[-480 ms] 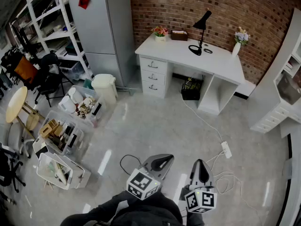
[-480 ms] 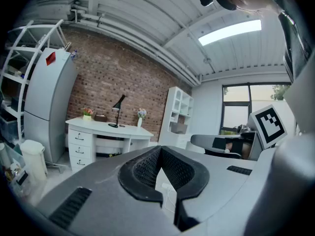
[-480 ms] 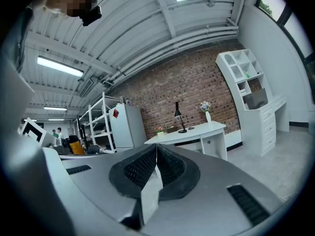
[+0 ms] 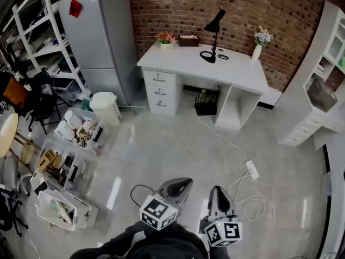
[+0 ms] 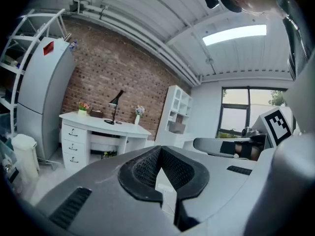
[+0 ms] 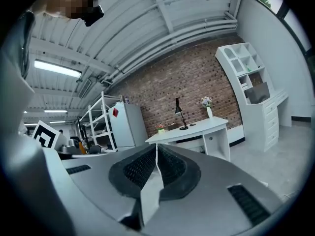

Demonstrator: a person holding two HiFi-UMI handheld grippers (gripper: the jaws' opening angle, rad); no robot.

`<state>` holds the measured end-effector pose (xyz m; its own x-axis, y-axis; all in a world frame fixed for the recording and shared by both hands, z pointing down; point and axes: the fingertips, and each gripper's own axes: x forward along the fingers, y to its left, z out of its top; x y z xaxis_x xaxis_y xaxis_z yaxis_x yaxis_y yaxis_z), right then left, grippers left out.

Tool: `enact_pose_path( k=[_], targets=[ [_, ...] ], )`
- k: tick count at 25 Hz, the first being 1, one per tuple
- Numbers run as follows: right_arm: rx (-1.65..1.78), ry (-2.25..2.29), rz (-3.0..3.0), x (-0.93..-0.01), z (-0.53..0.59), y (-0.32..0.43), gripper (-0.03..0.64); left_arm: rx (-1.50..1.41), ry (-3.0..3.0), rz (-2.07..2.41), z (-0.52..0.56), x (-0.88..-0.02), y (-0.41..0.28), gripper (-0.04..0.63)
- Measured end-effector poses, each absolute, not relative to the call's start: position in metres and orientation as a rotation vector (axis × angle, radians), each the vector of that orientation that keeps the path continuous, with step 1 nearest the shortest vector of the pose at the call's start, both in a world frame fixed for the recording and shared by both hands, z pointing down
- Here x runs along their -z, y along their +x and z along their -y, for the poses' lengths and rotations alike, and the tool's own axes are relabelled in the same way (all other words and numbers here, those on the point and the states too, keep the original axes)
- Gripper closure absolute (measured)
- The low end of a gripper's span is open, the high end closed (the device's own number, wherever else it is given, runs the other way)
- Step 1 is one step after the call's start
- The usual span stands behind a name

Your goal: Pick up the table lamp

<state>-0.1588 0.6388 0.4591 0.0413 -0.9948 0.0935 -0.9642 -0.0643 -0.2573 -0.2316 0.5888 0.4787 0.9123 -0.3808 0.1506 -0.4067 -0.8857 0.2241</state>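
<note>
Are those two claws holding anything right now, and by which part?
Nothing is held. The left gripper and right gripper are both shut and empty; the table lamp stands untouched on the desk across the room.

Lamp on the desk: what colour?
The lamp is black; the head view shows it best.

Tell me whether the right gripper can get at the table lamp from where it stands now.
Probably not yet. The table lamp stands on the white desk, far across the floor from the right gripper, whose jaws are together. The way looks free; the person must walk closer.
</note>
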Motion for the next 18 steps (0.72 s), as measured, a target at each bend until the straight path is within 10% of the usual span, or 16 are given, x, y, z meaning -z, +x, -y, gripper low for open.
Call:
enact_pose_path(
  k=[18],
  targets=[
    [0.408, -2.148, -2.007, -0.445, -0.429, -0.061, 0.604, -0.143, 2.819, 0.521, -0.395, -0.463, -0.13, 0.588]
  ],
)
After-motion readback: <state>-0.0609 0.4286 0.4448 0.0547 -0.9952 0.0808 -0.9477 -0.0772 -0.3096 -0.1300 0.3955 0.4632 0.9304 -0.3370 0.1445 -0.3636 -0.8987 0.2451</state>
